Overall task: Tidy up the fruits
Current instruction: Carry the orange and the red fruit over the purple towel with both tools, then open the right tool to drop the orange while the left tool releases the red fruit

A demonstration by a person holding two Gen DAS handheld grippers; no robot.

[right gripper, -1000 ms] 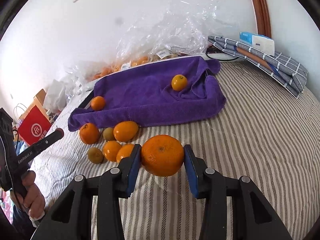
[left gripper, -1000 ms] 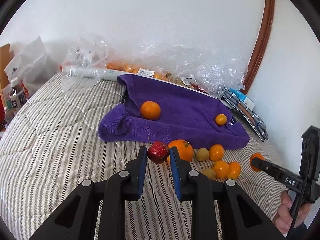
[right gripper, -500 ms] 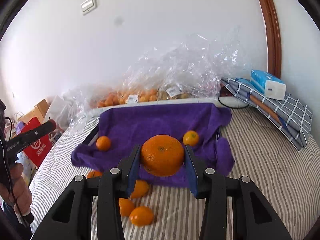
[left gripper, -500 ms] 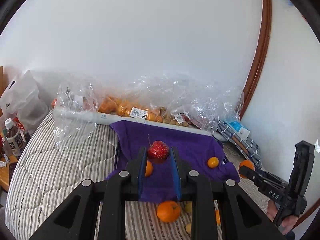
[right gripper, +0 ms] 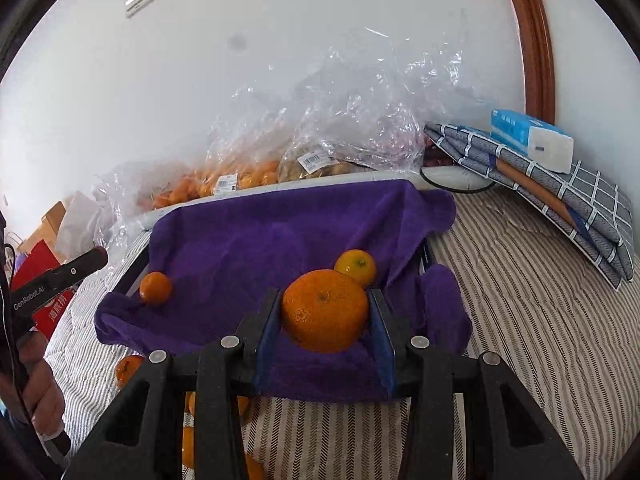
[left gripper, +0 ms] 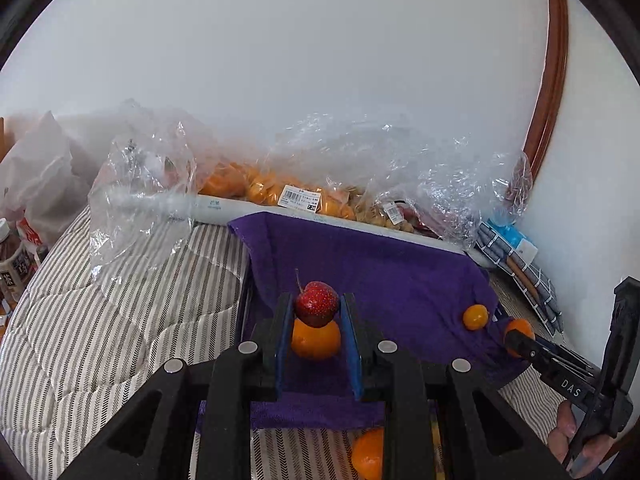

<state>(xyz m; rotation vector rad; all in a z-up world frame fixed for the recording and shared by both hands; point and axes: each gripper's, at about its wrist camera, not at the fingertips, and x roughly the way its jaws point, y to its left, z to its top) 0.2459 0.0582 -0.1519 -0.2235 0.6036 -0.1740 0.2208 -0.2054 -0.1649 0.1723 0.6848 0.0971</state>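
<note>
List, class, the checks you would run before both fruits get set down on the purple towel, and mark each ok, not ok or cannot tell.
1. Left tongs grip the strawberry squarely: ok, both pads touch it.
2. Right tongs hold the orange: ok, clamped between the pads.
3. Both fruits are over the towel: ok.
4. Free spot under the strawberry: not ok, a small orange lies right below it.
5. Free spot under the orange: cannot tell; the yellow citrus sits just behind, and the fruit hides the cloth below.
6. Height above the towel: cannot tell.
</note>
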